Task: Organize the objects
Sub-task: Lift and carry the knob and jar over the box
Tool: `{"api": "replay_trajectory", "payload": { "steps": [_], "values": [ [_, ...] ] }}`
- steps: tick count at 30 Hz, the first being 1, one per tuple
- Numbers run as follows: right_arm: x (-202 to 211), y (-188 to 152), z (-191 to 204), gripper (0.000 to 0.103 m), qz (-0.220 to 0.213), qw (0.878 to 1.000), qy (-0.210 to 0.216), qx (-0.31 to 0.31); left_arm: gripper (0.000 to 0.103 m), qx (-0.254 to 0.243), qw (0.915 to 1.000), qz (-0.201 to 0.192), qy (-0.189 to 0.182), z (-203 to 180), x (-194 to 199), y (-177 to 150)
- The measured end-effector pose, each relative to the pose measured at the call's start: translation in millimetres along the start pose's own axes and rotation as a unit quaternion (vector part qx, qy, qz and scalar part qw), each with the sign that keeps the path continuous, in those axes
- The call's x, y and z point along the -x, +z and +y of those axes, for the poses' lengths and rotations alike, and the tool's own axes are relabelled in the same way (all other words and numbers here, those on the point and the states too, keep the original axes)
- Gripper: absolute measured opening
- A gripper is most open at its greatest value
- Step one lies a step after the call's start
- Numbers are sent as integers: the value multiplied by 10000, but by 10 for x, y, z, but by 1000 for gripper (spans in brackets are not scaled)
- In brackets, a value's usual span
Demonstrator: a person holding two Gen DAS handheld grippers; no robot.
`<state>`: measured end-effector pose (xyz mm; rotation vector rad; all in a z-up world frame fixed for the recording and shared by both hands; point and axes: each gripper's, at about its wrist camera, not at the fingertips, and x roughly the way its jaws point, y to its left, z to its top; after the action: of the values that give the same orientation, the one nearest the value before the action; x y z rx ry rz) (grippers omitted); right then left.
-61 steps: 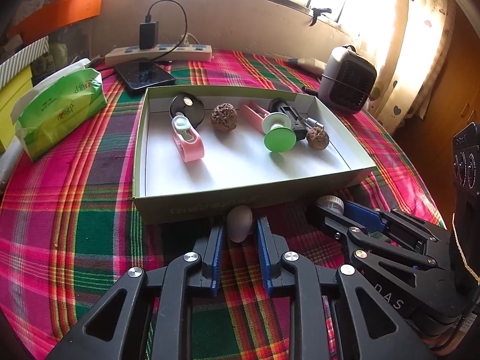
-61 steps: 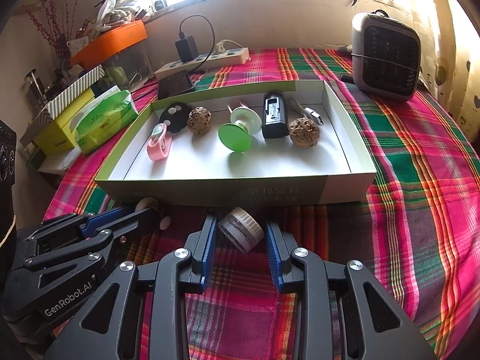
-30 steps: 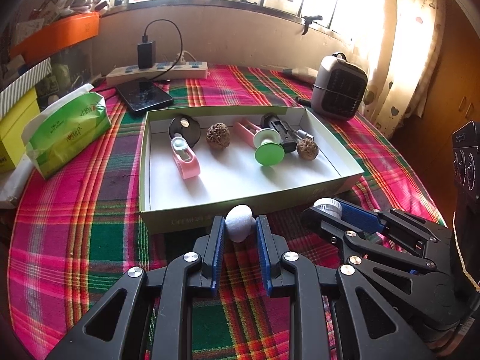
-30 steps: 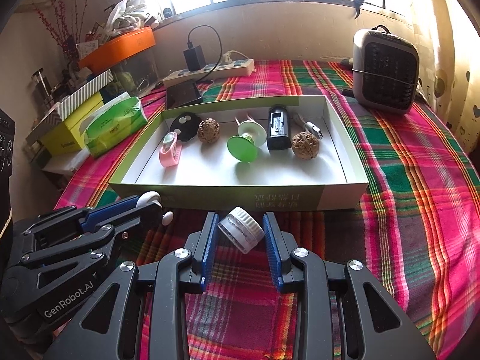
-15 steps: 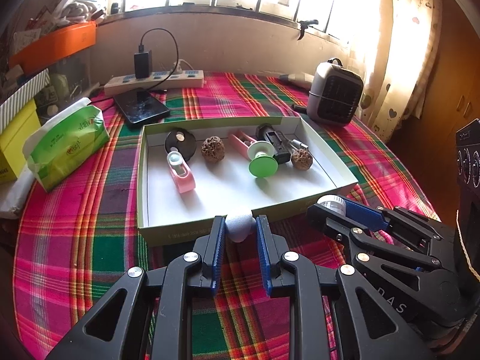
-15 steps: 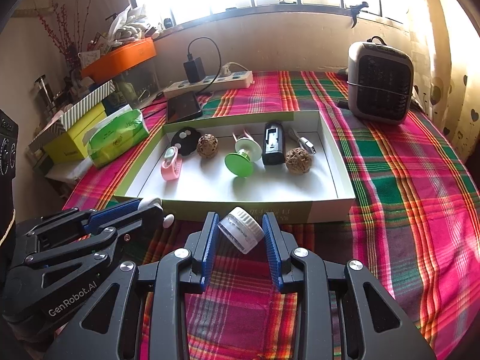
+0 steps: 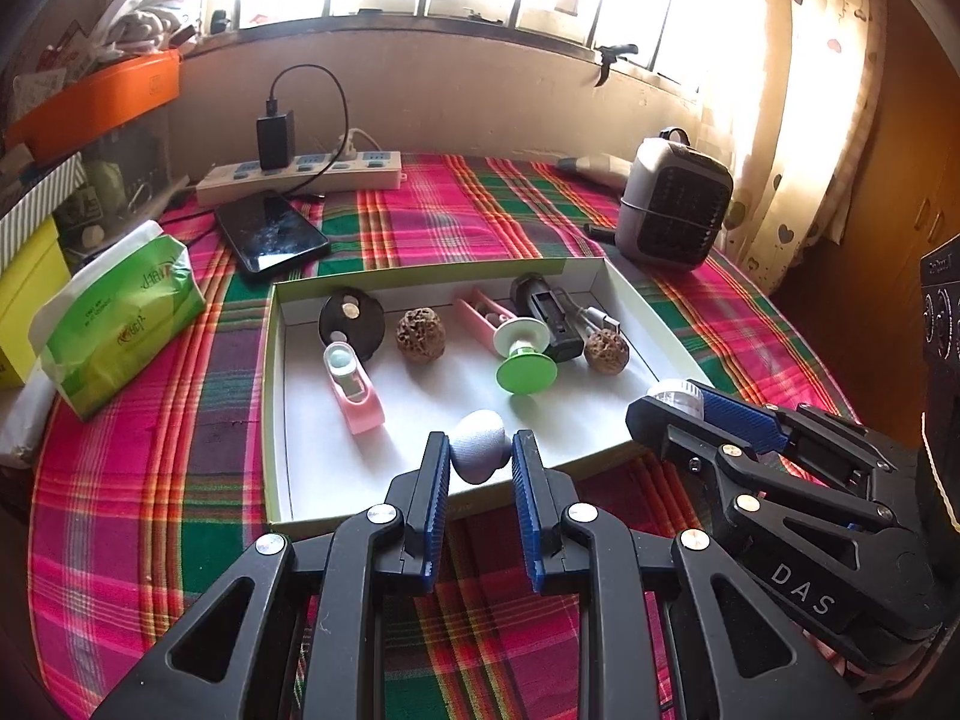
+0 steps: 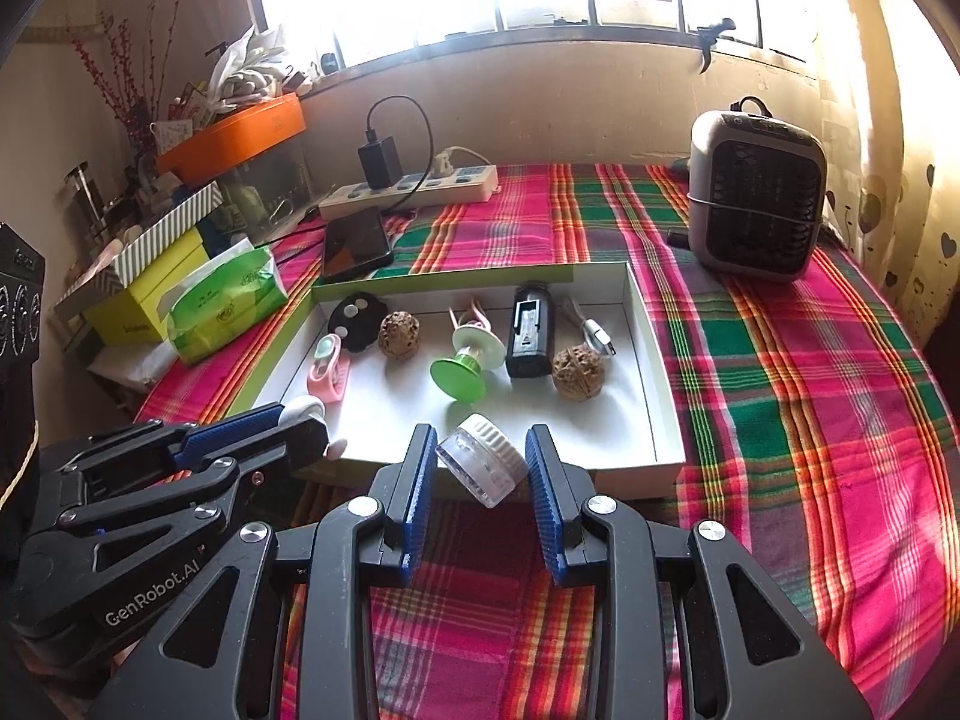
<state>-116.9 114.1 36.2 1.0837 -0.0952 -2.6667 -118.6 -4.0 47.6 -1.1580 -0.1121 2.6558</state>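
Note:
My left gripper (image 7: 480, 453) is shut on a small pale egg-shaped object (image 7: 479, 443), held above the near wall of the shallow white box (image 7: 312, 480). My right gripper (image 8: 483, 462) is shut on a small clear jar with a white ribbed lid (image 8: 483, 459), tilted, also just above the box's near wall (image 8: 630, 471). Inside the box lie a pink clip (image 7: 354, 390), a black disc (image 7: 351, 318), two walnuts (image 7: 420, 333) (image 7: 606, 351), a green suction cup (image 7: 525, 369), a black rectangular device (image 7: 546, 315) and a cable plug (image 7: 600, 319). Each gripper shows in the other's view, the right gripper (image 7: 672, 402) and the left gripper (image 8: 306, 414).
The plaid tablecloth (image 8: 810, 420) covers the table. A small grey heater (image 8: 756, 198) stands at the back right. A phone (image 7: 270, 234) and power strip (image 7: 300, 177) lie behind the box. A green tissue pack (image 7: 114, 312) and yellow boxes (image 8: 144, 288) sit at the left.
Both grippers have risen a little with their objects, so the box now sits lower and farther in the views and its floor shows behind the held objects.

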Motion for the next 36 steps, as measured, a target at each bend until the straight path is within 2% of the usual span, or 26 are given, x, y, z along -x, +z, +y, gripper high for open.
{"api": "replay_trajectory", "payload": {
  "steps": [16, 36],
  "values": [
    [-336, 154, -124, 32, 233, 9997, -88, -1, 19, 71, 9998, 170, 12, 122, -341, 232],
    [-605, 178, -209, 32, 479, 9987, -115, 125, 19, 145, 9987, 467, 139, 164, -721, 300]
  ]
}}
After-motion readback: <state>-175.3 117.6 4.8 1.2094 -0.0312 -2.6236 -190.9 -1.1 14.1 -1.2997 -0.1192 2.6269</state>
